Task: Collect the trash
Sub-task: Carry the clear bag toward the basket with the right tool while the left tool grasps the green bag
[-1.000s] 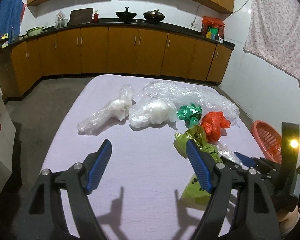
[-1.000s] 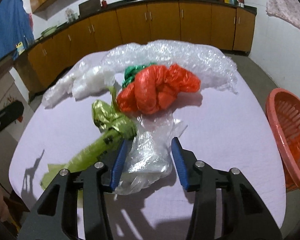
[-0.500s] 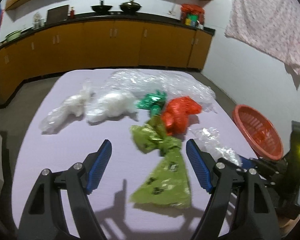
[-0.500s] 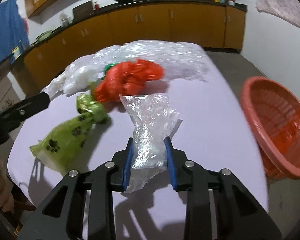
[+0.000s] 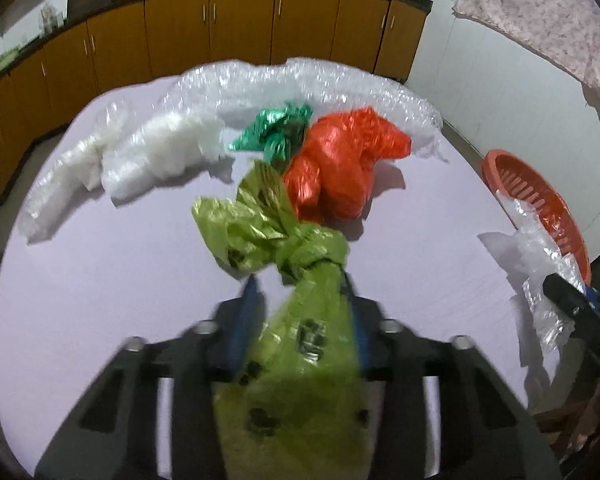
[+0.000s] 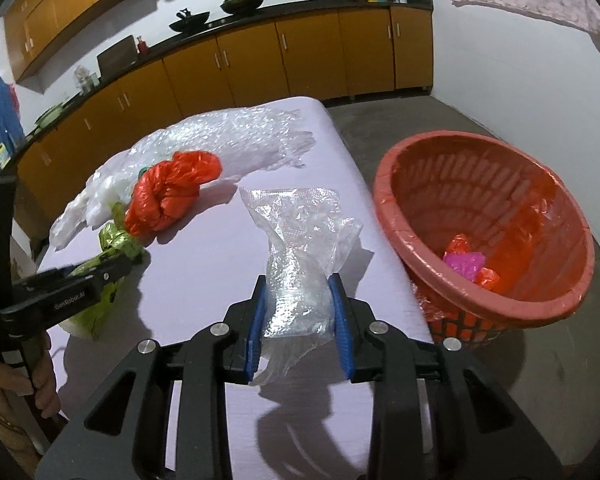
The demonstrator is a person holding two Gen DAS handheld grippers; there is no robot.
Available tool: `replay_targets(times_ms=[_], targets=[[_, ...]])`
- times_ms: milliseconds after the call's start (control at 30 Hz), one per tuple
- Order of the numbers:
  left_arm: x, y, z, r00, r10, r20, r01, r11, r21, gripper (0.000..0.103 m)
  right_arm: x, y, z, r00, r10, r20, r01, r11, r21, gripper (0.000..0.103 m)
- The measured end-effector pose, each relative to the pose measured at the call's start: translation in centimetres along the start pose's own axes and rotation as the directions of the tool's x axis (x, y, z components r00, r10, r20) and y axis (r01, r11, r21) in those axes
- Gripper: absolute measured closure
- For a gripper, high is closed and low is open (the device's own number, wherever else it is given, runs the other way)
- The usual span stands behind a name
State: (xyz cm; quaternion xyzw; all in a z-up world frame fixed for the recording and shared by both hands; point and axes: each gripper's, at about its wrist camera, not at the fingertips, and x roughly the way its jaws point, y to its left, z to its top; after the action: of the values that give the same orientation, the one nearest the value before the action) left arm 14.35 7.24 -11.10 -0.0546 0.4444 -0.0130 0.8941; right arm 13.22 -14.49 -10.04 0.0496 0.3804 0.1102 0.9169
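On the lilac bench (image 5: 100,280), two grasps are taking place at once. The left gripper (image 5: 300,312) is closing its blue fingers (image 5: 244,320) on the green knotted bag (image 5: 300,280), just below the knot; the film is already lying between them, though motion blur is hiding whether the pads are pressing yet. The right gripper (image 6: 298,320) is holding the clear bubble-wrap piece (image 6: 300,248), fingers narrowed on its lower half, with the upper half standing free above them, close beside the red basket (image 6: 400,216) off the bench edge.

Handling notes: both items are appearing light, soft and crushable, with slippery film. The twisted neck under the knot is giving the firmest hold on the green bag, since the loose body is likely to slide out. The bubble wrap is compressing under the pads, so a bunched section is holding better than a single layer.

The orange bag (image 5: 340,168), dark green bag (image 5: 276,132), white bags (image 5: 160,148) and large bubble-wrap sheet (image 5: 300,84) are waiting farther back.
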Motion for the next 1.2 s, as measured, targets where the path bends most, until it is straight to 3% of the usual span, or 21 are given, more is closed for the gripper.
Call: replay_targets(times_ms=[67,167,533,833,1200], targets=[[-0.2,0.5,-0.3,1.0,-0.023,0.005,0.023,1.0,-0.011,0.085,-0.1,-0.1,0.1,1.0,0.001,0.003,-0.001,1.0,0.002,0.072],[-1.0,0.7,-0.5,0.999,-0.034,0.032,0.034,0.999,-0.009,0.09,-0.1,0.0,0.2,1.0,0.006,0.007,-0.006,1.0,0.003,0.072],[-6.0,1.1,0.0,0.987,-0.072,0.141,0.072,0.997,0.003,0.091,-1.9,0.8,0.9,0.998,0.003,0.061,-0.002,1.0,-0.025,0.072],[-8.4,-2.4,1.6,0.966,-0.156,0.208,0.143,0.987,0.076,0.091,-4.0,0.1,1.5,0.988,-0.069,0.141,0.076,0.996,-0.046,0.072],[-8.4,-8.2,3.1,0.946,-0.236,0.222,0.197,0.963,0.186,0.091,-6.0,-3.7,2.2,0.964,-0.17,0.206,0.173,0.985,0.004,0.072]])
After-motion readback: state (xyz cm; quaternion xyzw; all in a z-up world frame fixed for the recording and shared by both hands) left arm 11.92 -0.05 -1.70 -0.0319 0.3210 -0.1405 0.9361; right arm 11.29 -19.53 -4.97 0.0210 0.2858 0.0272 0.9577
